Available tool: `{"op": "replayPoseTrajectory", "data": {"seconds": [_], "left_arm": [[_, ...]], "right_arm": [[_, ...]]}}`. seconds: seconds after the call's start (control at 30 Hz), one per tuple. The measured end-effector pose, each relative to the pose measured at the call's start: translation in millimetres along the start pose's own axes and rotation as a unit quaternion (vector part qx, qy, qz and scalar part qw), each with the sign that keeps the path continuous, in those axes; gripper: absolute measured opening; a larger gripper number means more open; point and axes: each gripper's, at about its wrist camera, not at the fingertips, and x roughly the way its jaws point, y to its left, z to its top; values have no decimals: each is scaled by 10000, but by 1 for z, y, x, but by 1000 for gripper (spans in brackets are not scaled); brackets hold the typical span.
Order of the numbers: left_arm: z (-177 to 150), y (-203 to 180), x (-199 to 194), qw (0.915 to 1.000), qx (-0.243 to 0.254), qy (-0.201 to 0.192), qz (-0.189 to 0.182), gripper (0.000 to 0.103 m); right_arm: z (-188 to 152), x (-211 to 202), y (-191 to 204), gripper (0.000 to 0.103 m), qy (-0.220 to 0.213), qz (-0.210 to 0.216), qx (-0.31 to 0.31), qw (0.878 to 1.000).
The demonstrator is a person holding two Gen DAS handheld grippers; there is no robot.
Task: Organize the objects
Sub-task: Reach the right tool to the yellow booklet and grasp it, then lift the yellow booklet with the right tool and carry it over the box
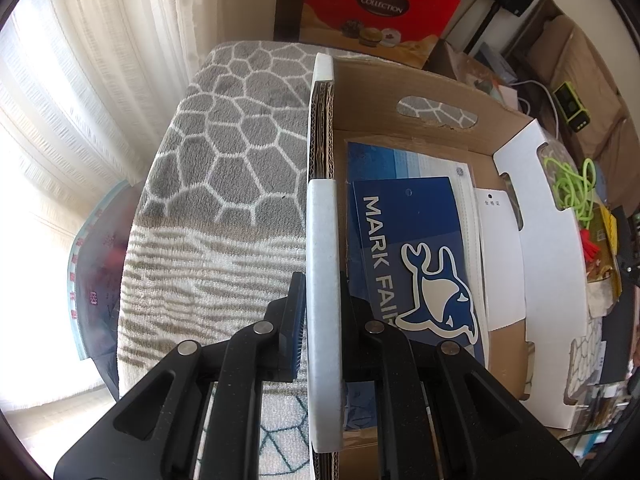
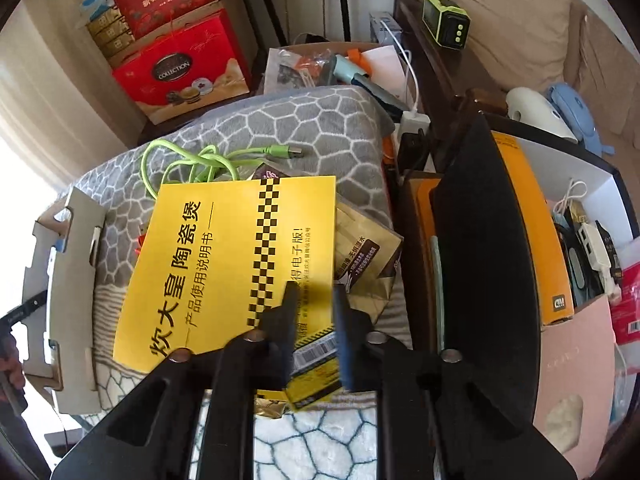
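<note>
My left gripper (image 1: 322, 312) is shut on the left wall of a cardboard box (image 1: 323, 240), one finger outside and one inside. The box holds a blue "MARK FAIR" card (image 1: 412, 256), a pack of face masks (image 1: 464, 184) and a white tag (image 1: 500, 260). In the right wrist view my right gripper (image 2: 314, 320) is open just above a yellow instruction booklet (image 2: 224, 264) that lies on a grey patterned blanket (image 2: 304, 124). A small yellow barcode booklet (image 2: 316, 368) lies between the fingers. A green cable (image 2: 192, 164) and gold foil packets (image 2: 368, 256) lie by the booklet.
The box's white side (image 2: 60, 280) shows at the left of the right wrist view. An orange box and a black panel (image 2: 488, 240) stand on the right. Red gift boxes (image 2: 180, 72) stand at the back. A curtain (image 1: 80, 100) hangs on the left.
</note>
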Motion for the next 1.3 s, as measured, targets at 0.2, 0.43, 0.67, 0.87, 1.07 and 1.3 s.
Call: {"op": "replayPoseTrajectory", "data": {"seconds": [0.2, 0.43, 0.67, 0.87, 1.07, 1.3], "left_arm": [[0, 0, 0, 10000, 1, 1, -2, 12], [0, 0, 0, 10000, 3, -1, 5, 12], [0, 0, -1, 10000, 1, 2, 6, 12], [0, 1, 0, 10000, -13, 0, -8, 12], [1, 3, 1, 10000, -46, 13, -51, 12], [0, 4, 1, 9999, -71, -6, -78, 12]], "right_arm": [[-2, -17, 6, 4, -267, 171, -69, 9995], [-2, -39, 18, 2, -539, 360, -178, 9977], [2, -63, 29, 1, -765, 667, -232, 9946], [16, -87, 42, 0, -965, 918, -287, 9907], [29, -107, 72, 0, -1101, 1160, -513, 9858], [40, -122, 135, 0, -1151, 1468, -961, 9777]]}}
